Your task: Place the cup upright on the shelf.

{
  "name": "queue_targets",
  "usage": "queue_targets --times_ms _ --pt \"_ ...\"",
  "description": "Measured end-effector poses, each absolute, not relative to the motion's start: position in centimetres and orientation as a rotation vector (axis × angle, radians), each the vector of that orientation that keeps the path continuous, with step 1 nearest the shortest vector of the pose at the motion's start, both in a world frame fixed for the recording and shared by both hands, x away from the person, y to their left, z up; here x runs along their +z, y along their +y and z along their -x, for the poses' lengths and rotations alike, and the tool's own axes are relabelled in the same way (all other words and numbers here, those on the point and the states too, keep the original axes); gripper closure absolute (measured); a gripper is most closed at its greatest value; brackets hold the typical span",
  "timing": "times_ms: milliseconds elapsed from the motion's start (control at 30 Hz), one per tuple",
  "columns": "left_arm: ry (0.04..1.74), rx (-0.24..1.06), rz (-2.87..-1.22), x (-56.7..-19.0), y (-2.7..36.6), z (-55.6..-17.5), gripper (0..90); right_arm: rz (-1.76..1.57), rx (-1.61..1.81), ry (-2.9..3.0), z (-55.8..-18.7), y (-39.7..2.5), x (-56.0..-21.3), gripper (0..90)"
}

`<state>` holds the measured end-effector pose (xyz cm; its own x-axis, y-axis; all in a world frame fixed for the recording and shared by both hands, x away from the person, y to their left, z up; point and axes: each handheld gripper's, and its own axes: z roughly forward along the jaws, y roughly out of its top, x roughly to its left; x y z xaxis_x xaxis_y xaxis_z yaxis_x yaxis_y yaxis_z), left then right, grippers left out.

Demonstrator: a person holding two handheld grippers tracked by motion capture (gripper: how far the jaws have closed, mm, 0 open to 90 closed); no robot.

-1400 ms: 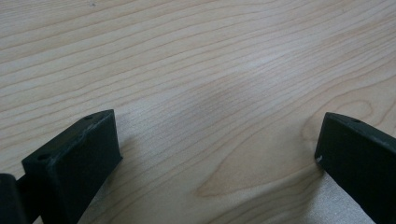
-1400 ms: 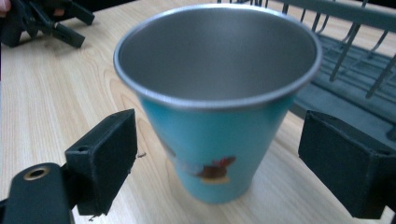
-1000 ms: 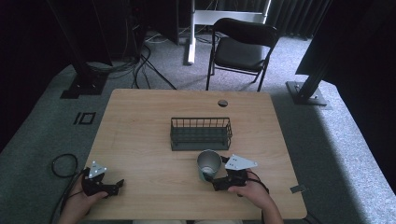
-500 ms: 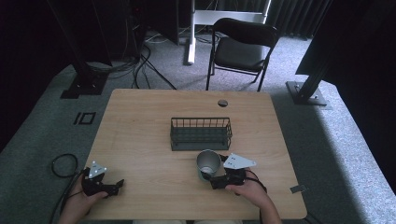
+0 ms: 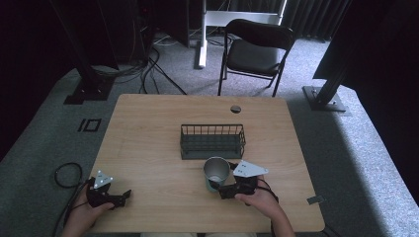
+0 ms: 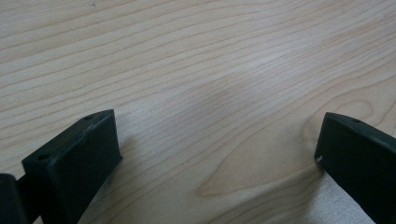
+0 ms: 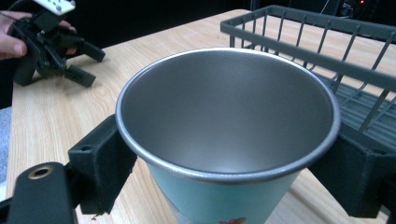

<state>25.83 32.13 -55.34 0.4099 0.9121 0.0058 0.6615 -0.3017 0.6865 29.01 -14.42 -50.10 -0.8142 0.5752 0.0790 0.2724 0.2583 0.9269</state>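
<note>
A metal cup with a pale teal outer wall stands upright on the wooden table, toward the near edge and a little right of the middle, just in front of the dark wire basket. The right gripper lies low on the table at the cup's near right side, held by the person's right hand; in the right gripper view its two black jaws sit one on each side of the cup, pressed against the wall just under the rim, so it is holding the cup. The cup's steel inside shows bare. The basket lies just beyond the cup, close to it; whether they touch I cannot tell. The left gripper rests at the near left corner of the table, well apart from the cup, in the person's left hand. In the left gripper view its jaws stand wide apart over bare wood grain with nothing between them. The right gripper view also catches that left gripper farther off on the tabletop.
</note>
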Motion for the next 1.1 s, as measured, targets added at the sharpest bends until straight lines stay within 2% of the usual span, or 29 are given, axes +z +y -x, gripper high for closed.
queue_targets --times_ms 1100 --pt "1.333 0.538 -2.061 -55.4 32.1 -25.8 0.3 -0.734 1.672 2.185 -30.6 -12.5 -45.3 12.8"
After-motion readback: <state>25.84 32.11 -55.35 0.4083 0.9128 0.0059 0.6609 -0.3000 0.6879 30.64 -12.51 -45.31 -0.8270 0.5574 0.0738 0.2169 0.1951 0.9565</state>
